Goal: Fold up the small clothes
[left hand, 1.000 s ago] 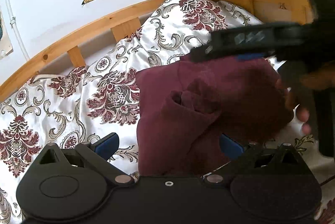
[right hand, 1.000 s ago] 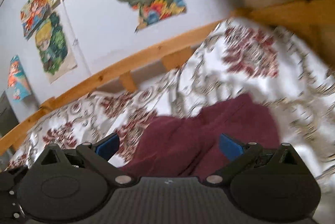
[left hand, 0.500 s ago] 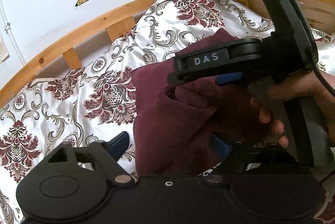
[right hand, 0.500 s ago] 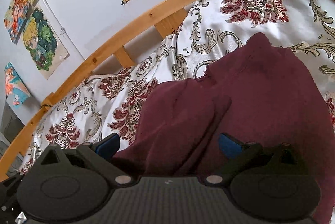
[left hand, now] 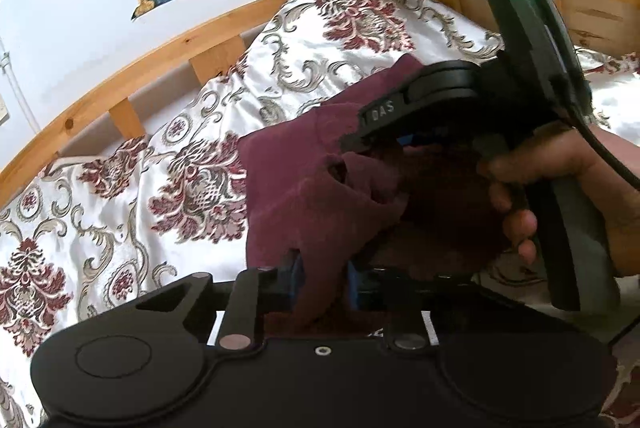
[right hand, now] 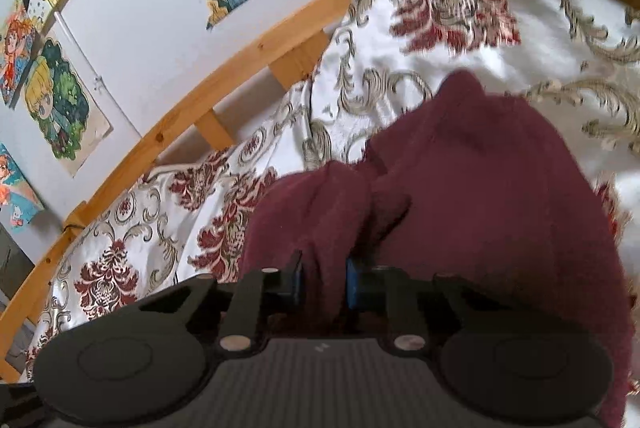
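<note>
Maroon garment (left hand: 304, 195) lies bunched on the bed (left hand: 120, 228), unfolded. Left hand-held gripper (left hand: 322, 282) and right hand-held gripper (right hand: 322, 282) are each closing, pads pinching a ridge of its cloth. Folding barely started; all folds remain.

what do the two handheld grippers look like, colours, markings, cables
Both are matte black plastic with blue finger pads. The left gripper has round housings with silver pivot screws. The right gripper, seen from the left wrist camera, bears white "DAS" lettering, a lit green light and a black cable trailing from its handle. No sleeve shows.
</note>
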{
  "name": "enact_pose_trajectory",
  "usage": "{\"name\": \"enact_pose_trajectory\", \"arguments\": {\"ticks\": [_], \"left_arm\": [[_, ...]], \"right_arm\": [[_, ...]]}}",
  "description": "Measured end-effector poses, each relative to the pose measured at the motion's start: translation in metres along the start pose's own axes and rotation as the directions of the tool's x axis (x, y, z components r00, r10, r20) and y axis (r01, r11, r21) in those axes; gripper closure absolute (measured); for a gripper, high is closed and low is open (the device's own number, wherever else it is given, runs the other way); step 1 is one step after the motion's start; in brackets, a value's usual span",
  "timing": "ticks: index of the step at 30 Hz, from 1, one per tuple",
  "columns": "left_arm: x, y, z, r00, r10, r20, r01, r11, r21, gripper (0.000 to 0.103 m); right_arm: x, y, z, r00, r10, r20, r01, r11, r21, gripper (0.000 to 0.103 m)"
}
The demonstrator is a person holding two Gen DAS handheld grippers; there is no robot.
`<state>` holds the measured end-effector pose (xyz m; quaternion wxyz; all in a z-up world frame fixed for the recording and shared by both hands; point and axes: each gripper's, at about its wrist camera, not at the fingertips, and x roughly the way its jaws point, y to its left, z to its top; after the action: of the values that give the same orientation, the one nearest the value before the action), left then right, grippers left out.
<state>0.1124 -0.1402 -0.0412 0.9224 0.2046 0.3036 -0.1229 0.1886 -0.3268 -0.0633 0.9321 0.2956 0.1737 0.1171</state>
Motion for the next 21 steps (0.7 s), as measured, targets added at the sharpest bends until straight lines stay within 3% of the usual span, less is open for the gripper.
{"name": "enact_pose_trajectory", "arguments": {"ticks": [5,12,21], "left_arm": [[-0.001,-0.005,0.009,0.998,-0.051,0.036,0.051,0.999,0.0,0.084],[-0.004,-0.025,0.028,0.979,-0.172,0.111,0.166,0.984,0.059,0.085],[0.0,-0.051,0.032,0.962,-0.25,0.114,0.237,0.965,0.114,0.085]], "right_arm": [[-0.019,0.013,0.013,0.996,-0.009,0.087,0.019,0.993,-0.114,0.084],[-0.05,0.012,0.032,0.984,-0.05,0.172,0.086,0.974,-0.208,0.084],[-0.072,-0.009,0.039,0.977,-0.147,0.155,0.179,0.96,-0.217,0.084]]}}
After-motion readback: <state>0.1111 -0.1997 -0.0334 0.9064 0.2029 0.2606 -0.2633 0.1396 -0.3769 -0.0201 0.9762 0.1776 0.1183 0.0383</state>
